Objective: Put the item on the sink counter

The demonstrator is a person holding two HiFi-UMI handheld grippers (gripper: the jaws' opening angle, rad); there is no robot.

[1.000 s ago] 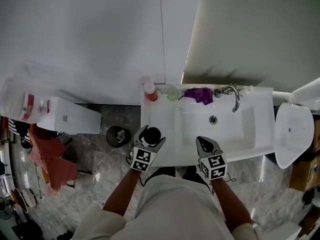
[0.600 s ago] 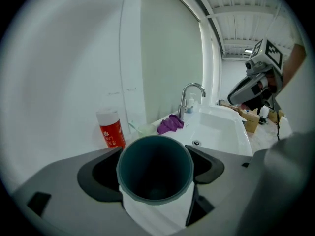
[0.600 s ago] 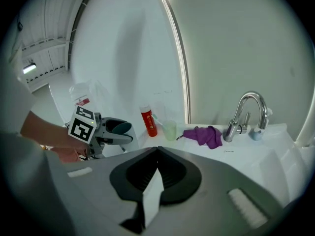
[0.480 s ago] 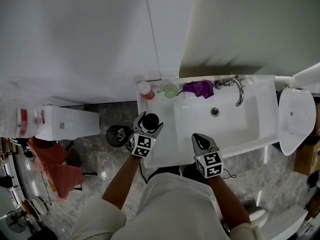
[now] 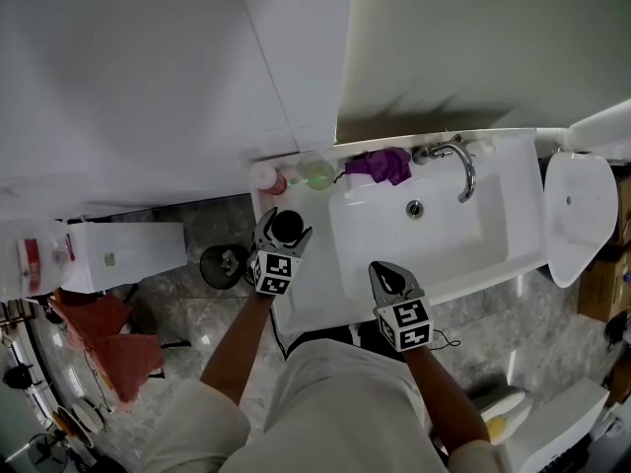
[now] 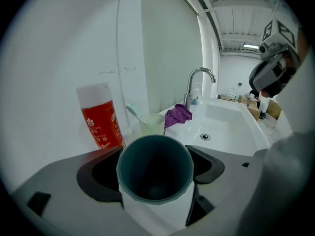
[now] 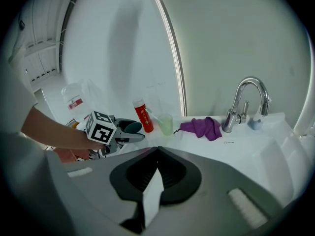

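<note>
Teal inside and white outside, one cup (image 6: 155, 181) stands upright, clamped between the jaws of the left gripper (image 5: 285, 227) over the left end of the white counter (image 5: 299, 282). Behind it along the wall are one red bottle (image 6: 98, 117), one green tumbler (image 6: 150, 124), one purple cloth (image 6: 178, 116) and one tap (image 6: 197, 85). The right gripper (image 5: 383, 274) is closed and empty at the sink's (image 5: 444, 235) front edge. Grey floor (image 5: 187, 313) lies below.

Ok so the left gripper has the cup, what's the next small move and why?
Probably lower the cup straight down: the left gripper is shut on it over the sink counter, apart from the red bottle standing farther back.
</note>
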